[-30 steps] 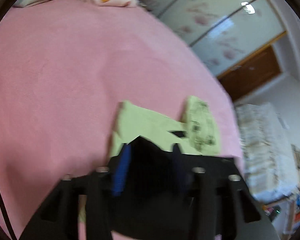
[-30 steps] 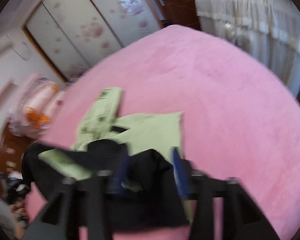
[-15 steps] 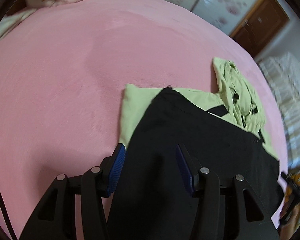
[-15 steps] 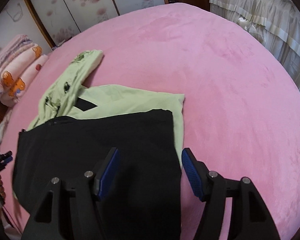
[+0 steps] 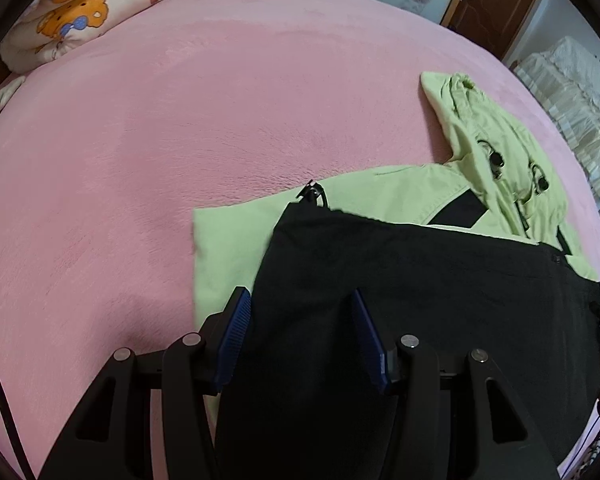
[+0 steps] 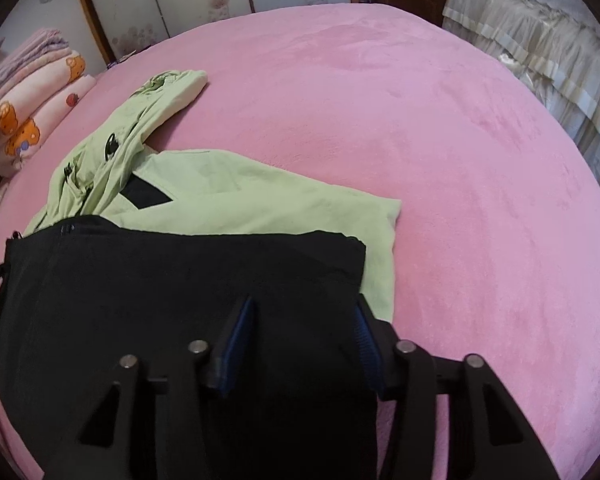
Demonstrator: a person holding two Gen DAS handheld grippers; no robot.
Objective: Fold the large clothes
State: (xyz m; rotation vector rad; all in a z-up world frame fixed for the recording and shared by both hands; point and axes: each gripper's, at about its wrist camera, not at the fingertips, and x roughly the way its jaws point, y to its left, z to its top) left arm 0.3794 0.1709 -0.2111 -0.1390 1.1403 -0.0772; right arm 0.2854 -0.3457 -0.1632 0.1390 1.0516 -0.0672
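Hooded jacket, light green with black lining folded over: flat on pink bed cover. Left gripper: released, straddling lining. Right gripper: unclenched, jaws just narrowed, lining between. Folded blankets at bed's edge.

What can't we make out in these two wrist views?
- Near edge of the black layer: both views, hidden under the gripper bodies and cut off by the bottom edge.
- Green jacket lower part: both views, covered by the black layer.
- Left gripper and right gripper: pads apart over black cloth; contact underneath is unreadable, black on black.
- Object at the right rim: left view, cut off, unidentifiable.
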